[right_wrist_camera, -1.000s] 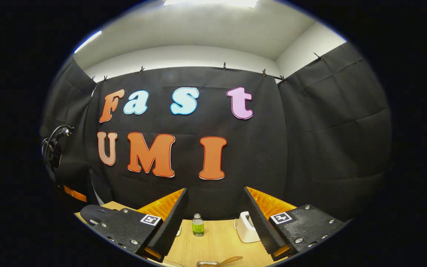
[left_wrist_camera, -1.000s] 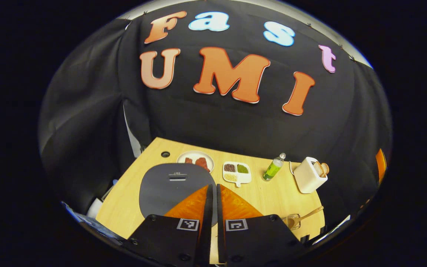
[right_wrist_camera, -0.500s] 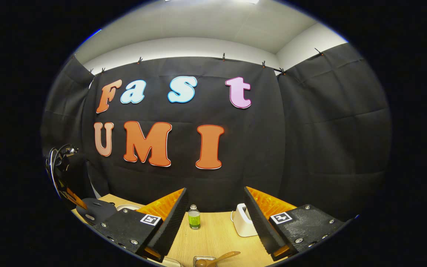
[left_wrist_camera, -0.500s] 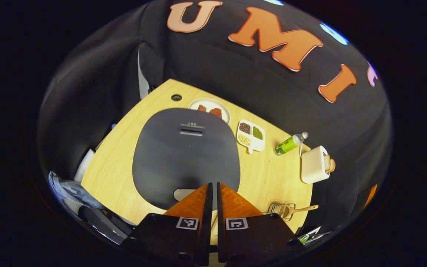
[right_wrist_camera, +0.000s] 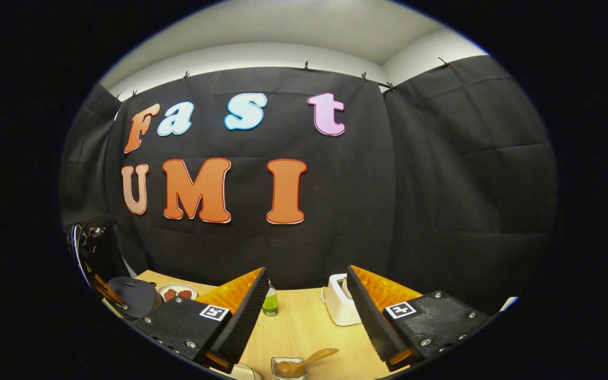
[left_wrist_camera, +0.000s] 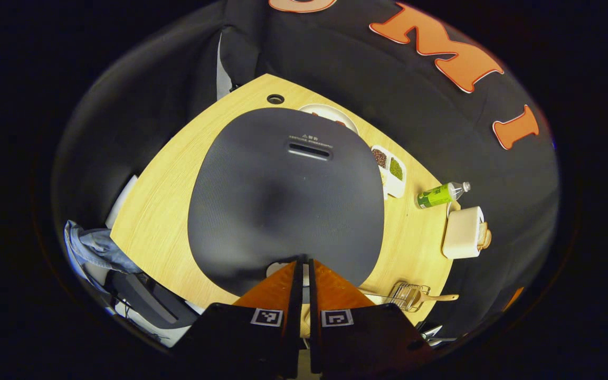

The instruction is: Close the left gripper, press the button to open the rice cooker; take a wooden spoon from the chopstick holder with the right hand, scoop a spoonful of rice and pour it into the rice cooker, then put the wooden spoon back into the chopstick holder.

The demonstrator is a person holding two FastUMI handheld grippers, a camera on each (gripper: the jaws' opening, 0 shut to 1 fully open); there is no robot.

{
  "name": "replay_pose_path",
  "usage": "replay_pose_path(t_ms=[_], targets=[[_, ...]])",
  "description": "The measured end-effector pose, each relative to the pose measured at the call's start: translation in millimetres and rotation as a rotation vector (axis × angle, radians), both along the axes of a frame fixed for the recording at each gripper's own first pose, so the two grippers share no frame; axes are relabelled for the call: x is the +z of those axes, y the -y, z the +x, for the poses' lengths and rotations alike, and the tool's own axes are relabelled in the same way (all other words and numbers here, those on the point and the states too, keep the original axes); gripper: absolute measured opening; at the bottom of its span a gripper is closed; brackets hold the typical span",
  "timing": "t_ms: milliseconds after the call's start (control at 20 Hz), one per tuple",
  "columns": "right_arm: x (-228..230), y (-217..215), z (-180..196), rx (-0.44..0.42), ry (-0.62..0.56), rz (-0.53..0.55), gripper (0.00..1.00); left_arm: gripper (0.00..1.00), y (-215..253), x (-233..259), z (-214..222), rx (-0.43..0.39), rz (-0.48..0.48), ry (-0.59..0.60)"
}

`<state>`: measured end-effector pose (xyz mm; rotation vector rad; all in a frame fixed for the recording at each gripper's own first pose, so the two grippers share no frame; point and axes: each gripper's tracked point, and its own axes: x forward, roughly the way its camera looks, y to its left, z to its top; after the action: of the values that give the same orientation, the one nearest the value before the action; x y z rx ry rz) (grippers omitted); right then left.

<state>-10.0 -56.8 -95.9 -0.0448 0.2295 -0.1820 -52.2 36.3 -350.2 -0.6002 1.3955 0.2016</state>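
Note:
The dark grey rice cooker [left_wrist_camera: 283,195] stands with its lid down. My left gripper [left_wrist_camera: 302,262] is shut with nothing in it. Its tips hang right over the pale button [left_wrist_camera: 277,269] at the lid's front edge; whether they touch it I cannot tell. The wooden spoon [left_wrist_camera: 441,298] rests in the wire chopstick holder [left_wrist_camera: 407,295] at the table's front right. In the right gripper view my right gripper [right_wrist_camera: 307,269] is open and empty, above and behind the spoon [right_wrist_camera: 306,361] and holder [right_wrist_camera: 288,368]. The cooker [right_wrist_camera: 130,295] sits far left.
A divided dish of grains [left_wrist_camera: 391,171], a plate of red food [left_wrist_camera: 330,112], a lying green bottle [left_wrist_camera: 438,194] and a white toaster [left_wrist_camera: 465,232] stand behind and right of the cooker. The wooden table [left_wrist_camera: 156,211] has a cable hole [left_wrist_camera: 275,98]. Blue cloth [left_wrist_camera: 93,248] lies off its left edge.
My left gripper, shut throughout, has tipped downward and come in close over the cooker's front edge, so the lid looms larger. The right gripper tilted down a little, still open.

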Motion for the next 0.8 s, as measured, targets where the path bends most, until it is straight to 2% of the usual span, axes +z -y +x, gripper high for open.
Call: replay_pose_path(t_ms=[50, 100, 150, 350, 450, 500, 600, 700, 800], targets=[[-3.3, 1.2, 0.1, -0.004, -0.008, -0.003, 0.92, 0.15, -3.8, -0.4, 6.4, 0.012, -0.001, 0.016], [-6.7, 2.8, 0.0, -0.009, -0.014, -0.005, 0.96, 0.14, -4.6, -2.0, 2.1, 0.019, -0.012, -0.003], [-11.0, 3.8, -0.8, -0.011, -0.025, -0.006, 0.92, 0.12, -7.6, -3.4, 3.9, 0.033, -0.017, -0.004], [-29.8, 1.0, -2.7, -0.009, -0.071, 0.027, 0.92, 0.04, -6.5, -9.7, -0.6, 0.041, -0.049, -0.009], [-47.5, 3.8, -4.6, -0.022, -0.123, 0.054, 0.92, 0.07, -5.3, -8.0, -1.1, 0.020, -0.022, 0.013], [-54.0, 6.4, -6.9, -0.031, -0.144, 0.065, 0.92, 0.04, -4.8, -5.1, -1.1, 0.005, -0.006, 0.031], [-61.9, 13.3, -11.4, -0.048, -0.172, 0.082, 0.92, 0.07, -4.2, 1.6, 0.2, -0.012, 0.029, 0.079], [-70.9, 21.0, -15.4, -0.062, -0.197, 0.097, 0.92, 0.04, -6.6, 13.9, 3.3, 0.005, 0.062, 0.130], [-81.0, 27.8, -19.9, -0.078, -0.224, 0.109, 0.92, 0.07, -8.8, 31.1, 8.8, 0.015, 0.104, 0.205]])
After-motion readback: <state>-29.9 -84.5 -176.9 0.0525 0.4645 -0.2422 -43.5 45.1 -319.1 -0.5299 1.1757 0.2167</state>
